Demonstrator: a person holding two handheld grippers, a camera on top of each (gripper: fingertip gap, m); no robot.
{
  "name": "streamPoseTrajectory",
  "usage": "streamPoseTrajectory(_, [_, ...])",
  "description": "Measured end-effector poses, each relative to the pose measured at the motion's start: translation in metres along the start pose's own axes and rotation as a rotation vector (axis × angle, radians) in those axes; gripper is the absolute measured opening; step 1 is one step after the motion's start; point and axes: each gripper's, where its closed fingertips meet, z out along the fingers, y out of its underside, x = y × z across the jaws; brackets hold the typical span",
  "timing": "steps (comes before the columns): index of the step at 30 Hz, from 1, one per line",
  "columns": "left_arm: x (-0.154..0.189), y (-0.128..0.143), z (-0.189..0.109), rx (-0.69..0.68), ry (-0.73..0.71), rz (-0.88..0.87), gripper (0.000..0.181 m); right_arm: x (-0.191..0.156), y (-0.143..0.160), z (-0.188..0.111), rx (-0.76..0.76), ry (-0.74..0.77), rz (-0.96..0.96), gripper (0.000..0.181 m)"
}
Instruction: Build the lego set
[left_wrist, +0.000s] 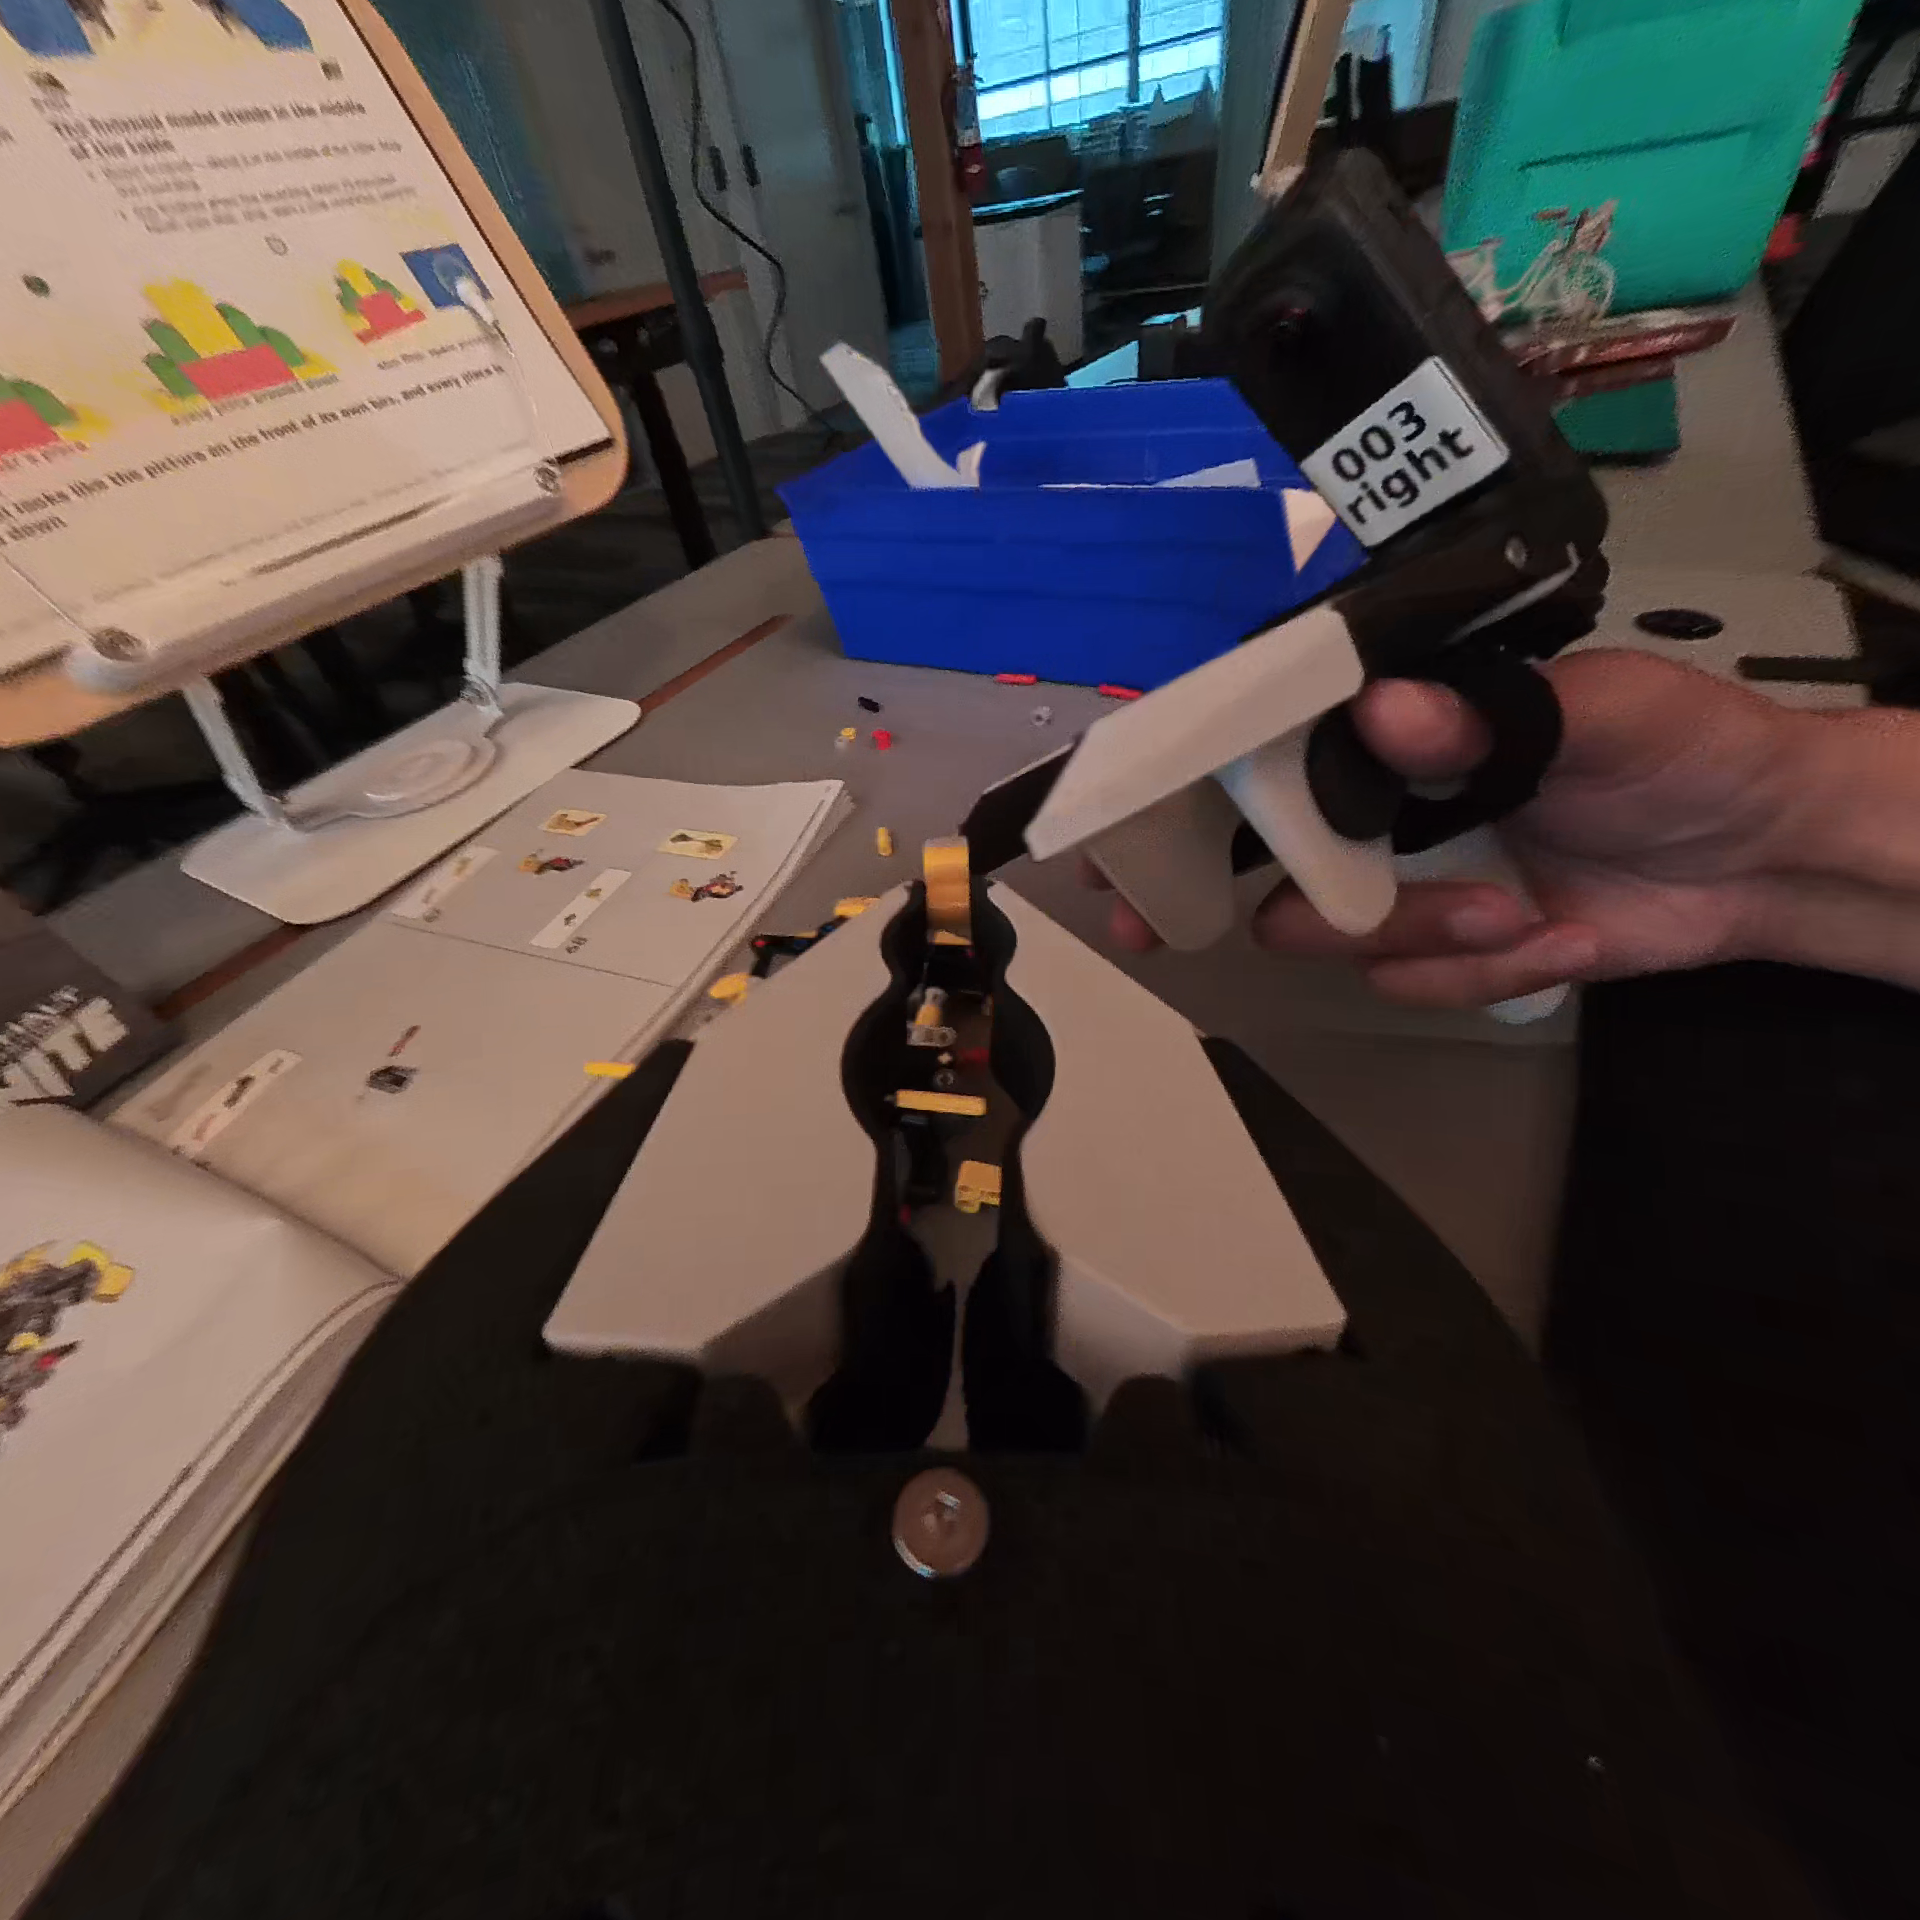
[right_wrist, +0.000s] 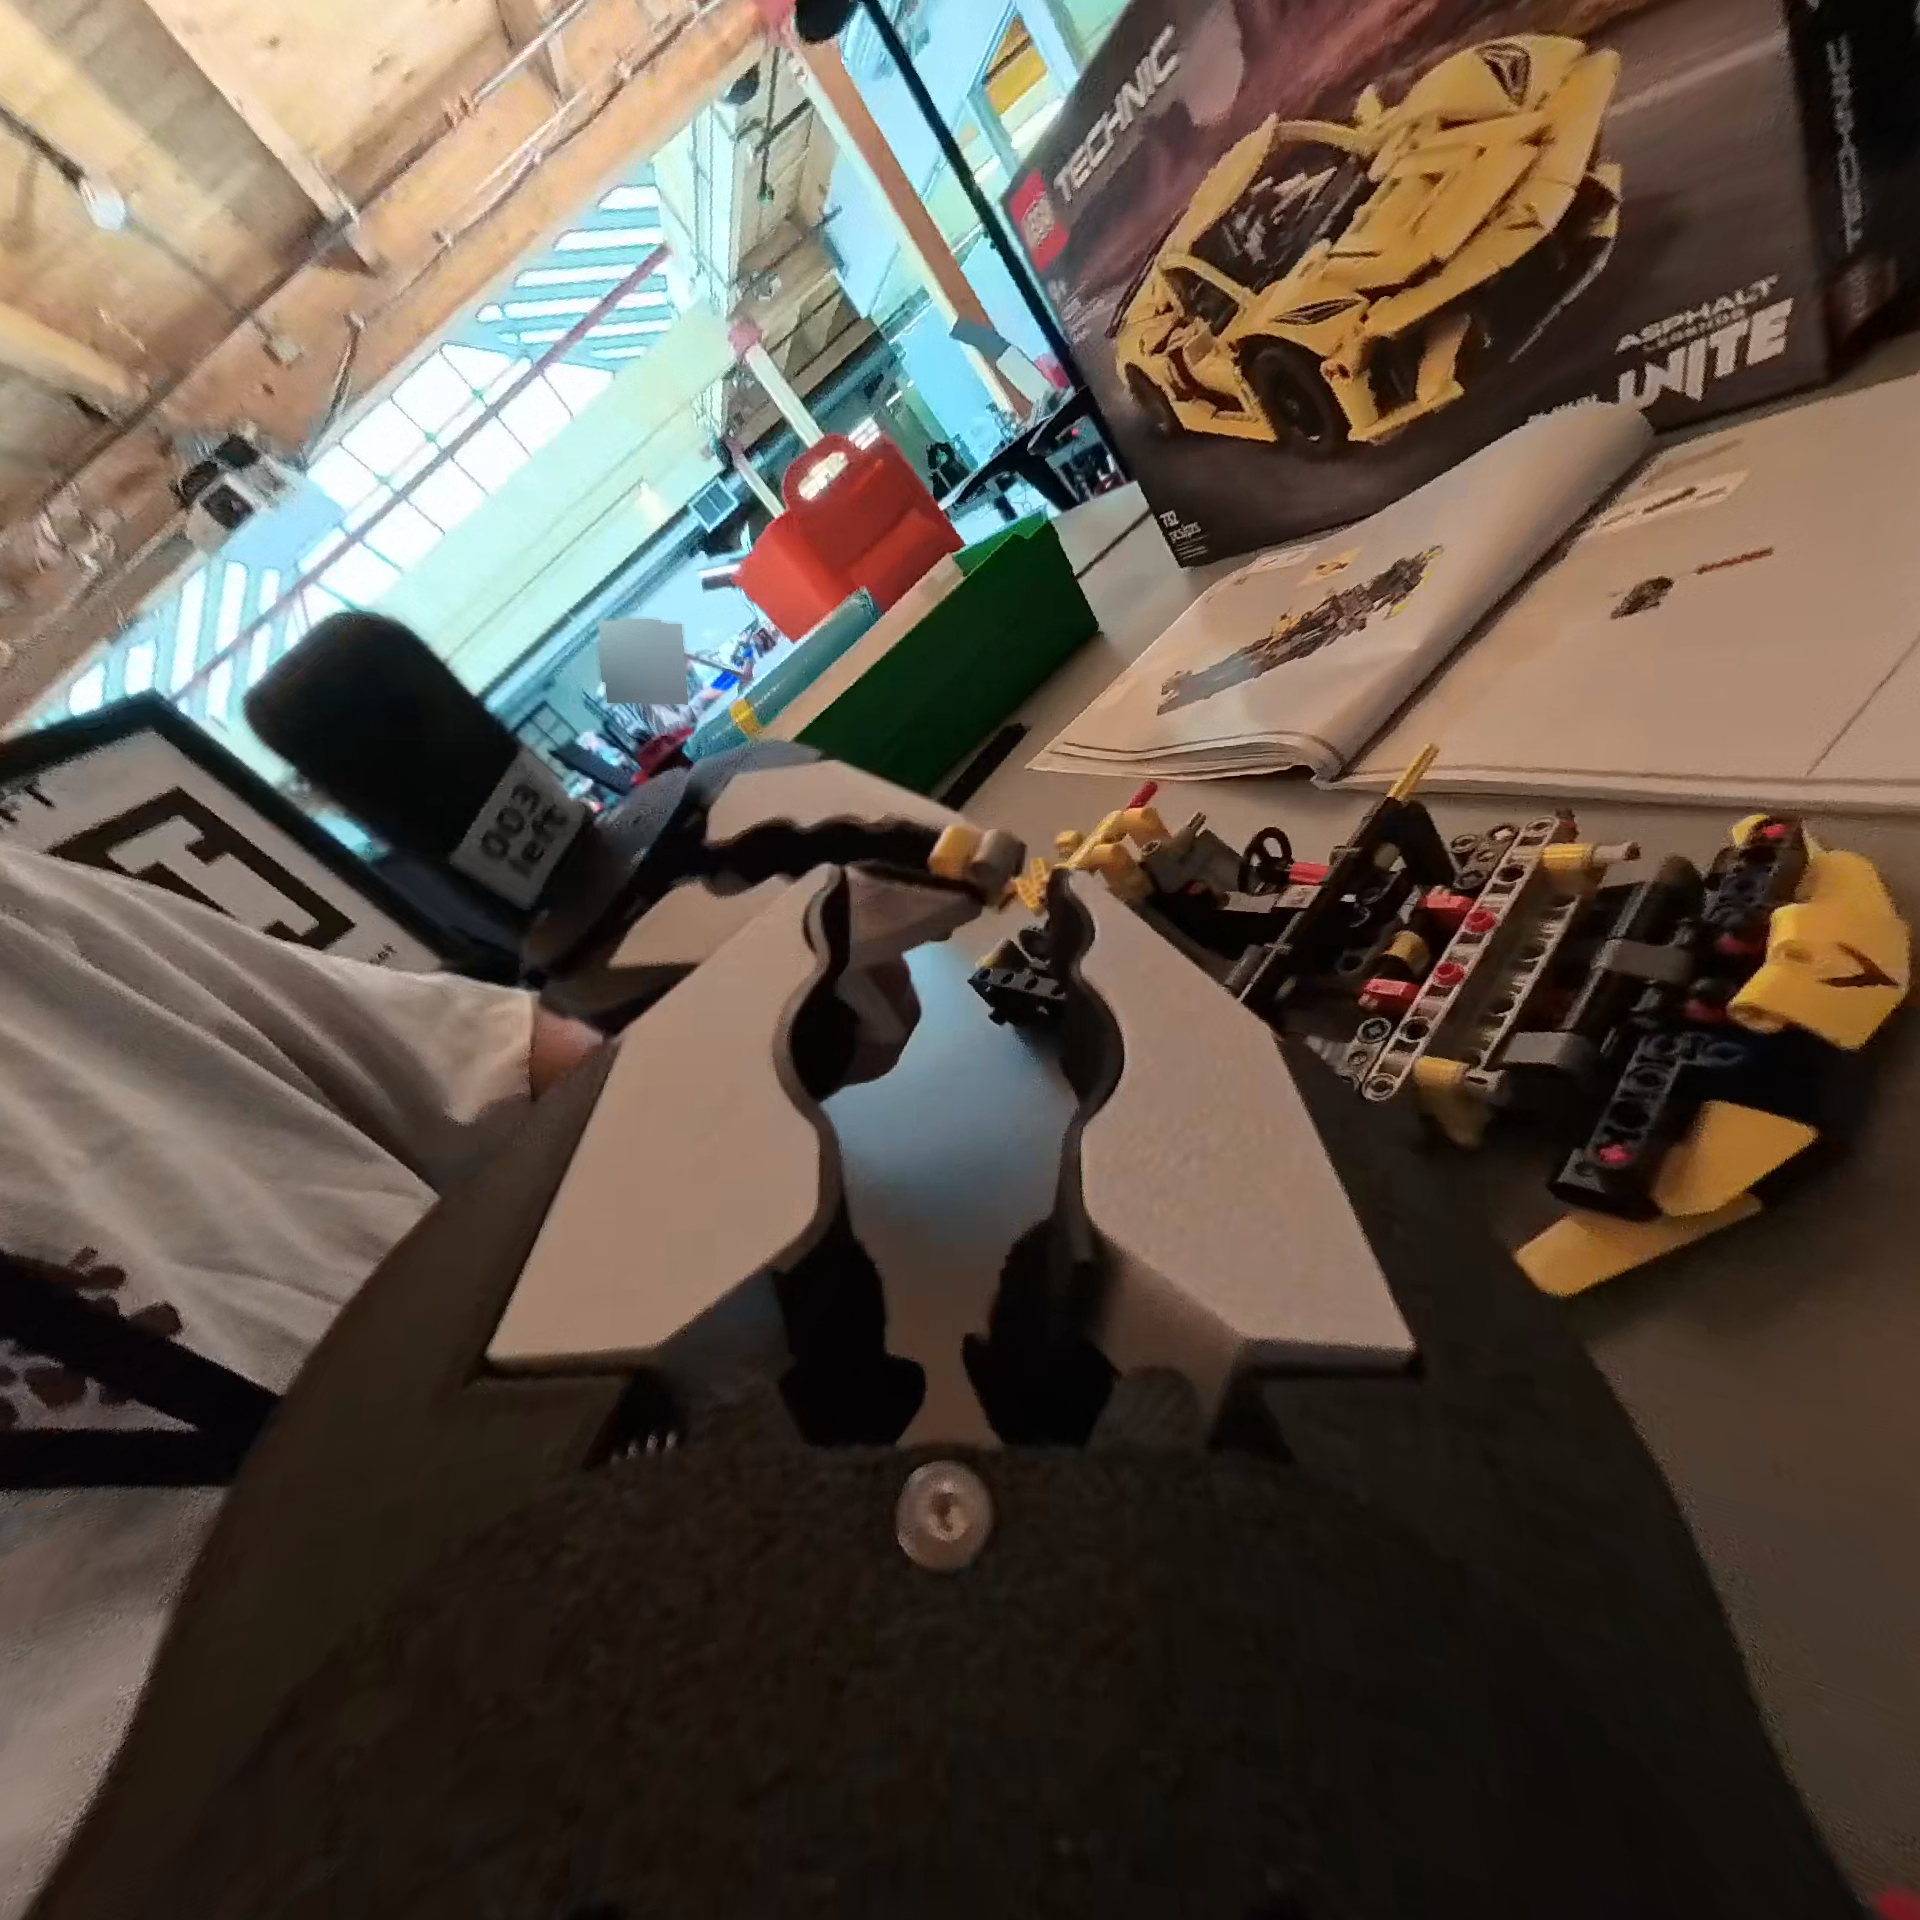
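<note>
Your left gripper (left_wrist: 943, 899) pinches a yellow piece (left_wrist: 947, 883), just left of the half-built car (right_wrist: 1558, 997). Your right gripper (right_wrist: 1039, 914) meets it; its tips look nearly closed, grip hidden.

Daylight is admitted through windows (right_wrist: 499, 416) at the back, while the foreground is left dim. Strong wide-angle bending is seen at the edges. The instruction board (left_wrist: 239, 312) is blurred, perhaps by motion.
</note>
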Motion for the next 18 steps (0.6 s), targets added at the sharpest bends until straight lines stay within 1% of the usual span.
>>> streamPoseTrajectory(1, [0.000, -0.001, 0.000, 0.002, -0.020, 0.029, 0.008, 0.000, -0.002, 0.000, 0.005, -0.004, 0.016, 0.036])
streamPoseTrajectory(3, [0.001, 0.000, 0.000, -0.004, -0.053, 0.070, 0.008, -0.001, -0.007, 0.000, 0.038, -0.012, 0.026, 0.030])
streamPoseTrajectory(6, [0.002, 0.002, 0.001, -0.018, -0.085, 0.120, 0.008, 0.000, -0.006, 0.001, 0.038, 0.018, -0.006, 0.024])
streamPoseTrajectory(9, [-0.002, 0.003, 0.000, -0.034, -0.133, 0.162, 0.007, 0.003, 0.001, 0.005, 0.009, 0.045, -0.023, 0.023])
streamPoseTrajectory(14, [-0.002, 0.003, -0.001, -0.044, -0.195, 0.279, 0.007, 0.001, 0.002, 0.008, 0.018, 0.032, 0.015, 0.021])
streamPoseTrajectory(18, [-0.002, 0.006, 0.001, -0.055, -0.192, 0.262, 0.007, 0.007, 0.004, 0.008, 0.005, 0.054, 0.029, 0.014])
